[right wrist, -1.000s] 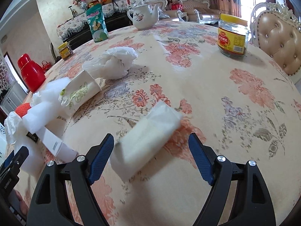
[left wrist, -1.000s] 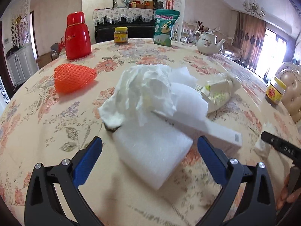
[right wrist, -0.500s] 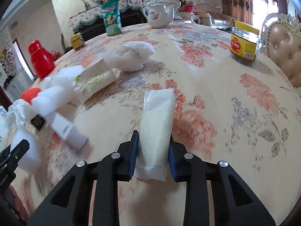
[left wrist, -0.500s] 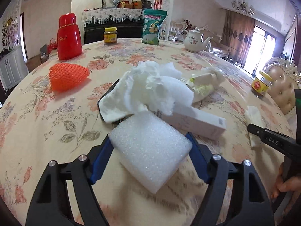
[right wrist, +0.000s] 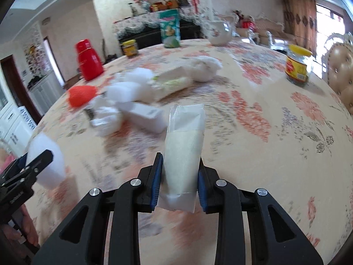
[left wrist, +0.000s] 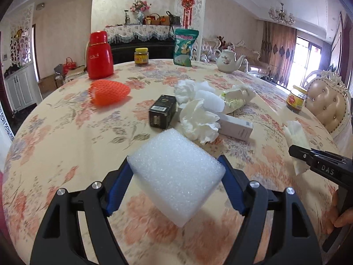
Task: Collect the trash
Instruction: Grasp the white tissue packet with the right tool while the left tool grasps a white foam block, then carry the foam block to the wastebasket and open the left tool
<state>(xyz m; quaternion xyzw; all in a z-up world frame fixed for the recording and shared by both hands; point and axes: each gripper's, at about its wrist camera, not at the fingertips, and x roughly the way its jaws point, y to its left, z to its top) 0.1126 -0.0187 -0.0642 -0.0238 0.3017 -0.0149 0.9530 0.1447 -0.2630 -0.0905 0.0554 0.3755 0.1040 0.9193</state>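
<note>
Left gripper [left wrist: 176,176] clamps a white foam block [left wrist: 176,174]; right gripper [right wrist: 179,183] pinches a white plastic packet [right wrist: 183,154], black box [left wrist: 162,114] at twelve o'clock.

Your left gripper [left wrist: 176,183], black frame with blue pads, is clamped wide across a white foam block [left wrist: 176,181], angled down over the table. Your right gripper [right wrist: 179,184] pinches a white plastic packet [right wrist: 183,154] between its 2 pads, jaws narrow, tilted downward.

Each black claw [left wrist: 176,183] has 2 blue-padded fingers [left wrist: 118,186] and silver screws.
</note>
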